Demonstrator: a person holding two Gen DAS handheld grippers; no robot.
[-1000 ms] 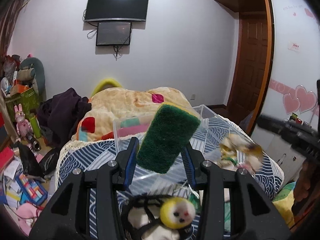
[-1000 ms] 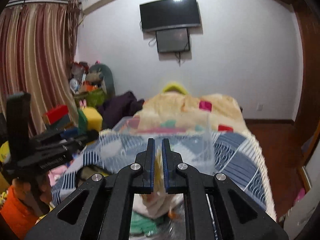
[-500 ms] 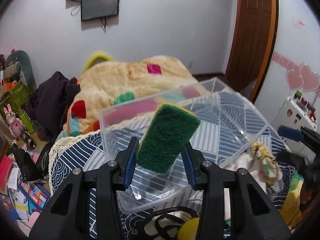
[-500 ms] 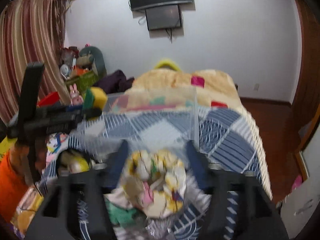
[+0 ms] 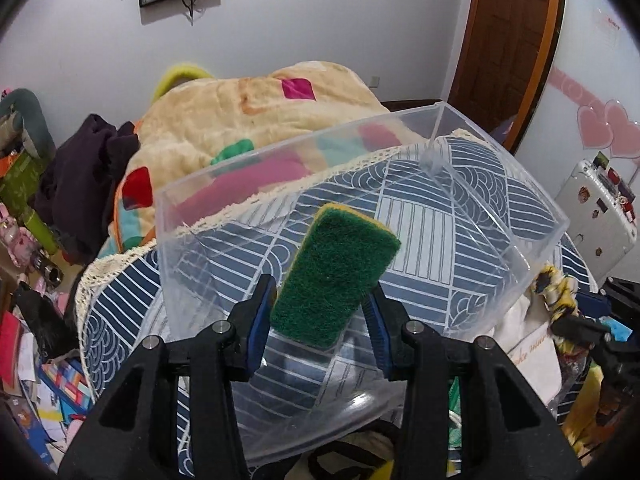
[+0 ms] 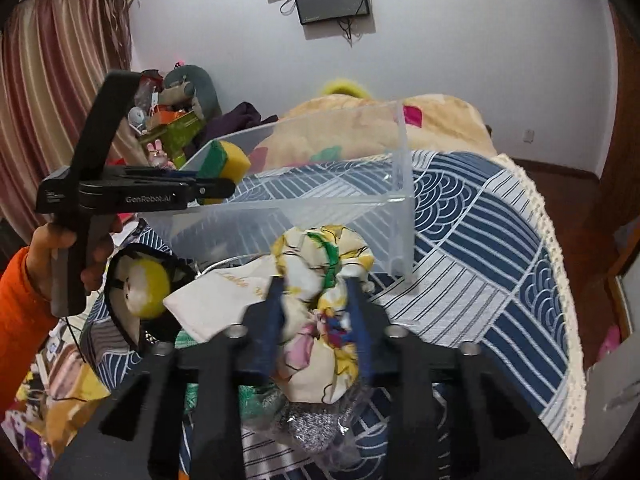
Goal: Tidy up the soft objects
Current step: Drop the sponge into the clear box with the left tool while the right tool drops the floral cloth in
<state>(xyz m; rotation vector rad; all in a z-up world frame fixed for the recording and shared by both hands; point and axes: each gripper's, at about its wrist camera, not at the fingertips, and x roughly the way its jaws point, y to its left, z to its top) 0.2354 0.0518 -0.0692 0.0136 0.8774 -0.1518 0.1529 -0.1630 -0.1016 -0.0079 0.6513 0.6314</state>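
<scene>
My left gripper [image 5: 320,312] is shut on a green and yellow sponge [image 5: 334,274] and holds it over the near wall of a clear plastic box [image 5: 224,168] on the bed. The right wrist view shows that gripper [image 6: 216,190] with the sponge [image 6: 226,160] at the box's left end. My right gripper [image 6: 314,300] is shut on a yellow, white and green floral cloth scrunchie [image 6: 324,264], just in front of the box [image 6: 400,152]. The scrunchie also shows in the left wrist view [image 5: 560,300].
The bed has a blue and white patterned cover [image 6: 480,240] and a beige blanket [image 5: 260,100] behind the box. A yellow-headed soft toy [image 6: 146,288], a white cloth [image 6: 224,296] and a silver scrubber [image 6: 316,428] lie near my right gripper. Clutter fills the floor [image 5: 32,340] at left.
My left gripper has carried the sponge forward and down to the box. My right gripper, shut and empty a second ago, has opened and closed on the scrunchie.
</scene>
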